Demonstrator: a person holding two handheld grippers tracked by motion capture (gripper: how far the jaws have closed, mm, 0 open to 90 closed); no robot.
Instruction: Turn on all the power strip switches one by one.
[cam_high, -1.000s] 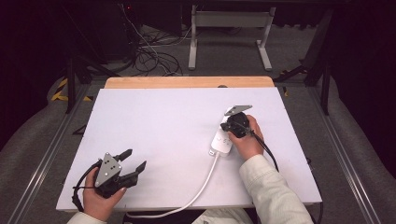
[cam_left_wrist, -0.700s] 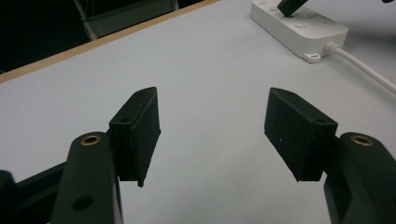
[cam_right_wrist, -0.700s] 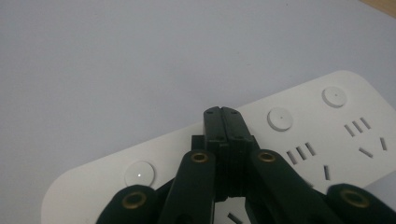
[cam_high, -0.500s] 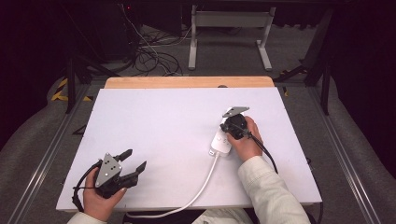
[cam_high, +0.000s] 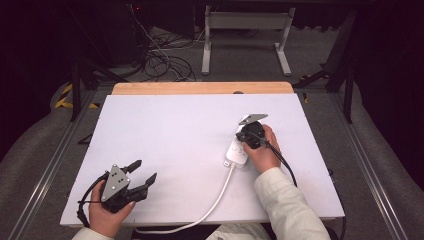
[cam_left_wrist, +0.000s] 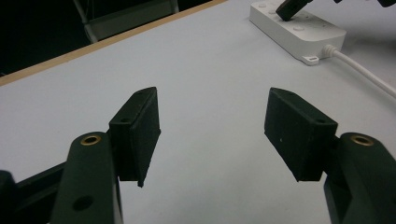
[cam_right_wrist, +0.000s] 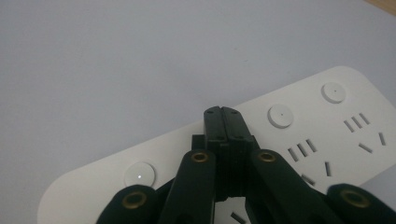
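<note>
A white power strip lies on the white table, right of centre, with its white cable running to the front edge. My right gripper is shut, empty, tips down on the strip's top face. In the right gripper view the closed jaws of the right gripper stand between two round buttons of the power strip. My left gripper rests open and empty at the front left. The left gripper view has the left gripper facing the power strip.
A wooden strip edges the table's far side. Beyond it, cables and a metal stand sit on the floor. Metal rails run along both sides of the table.
</note>
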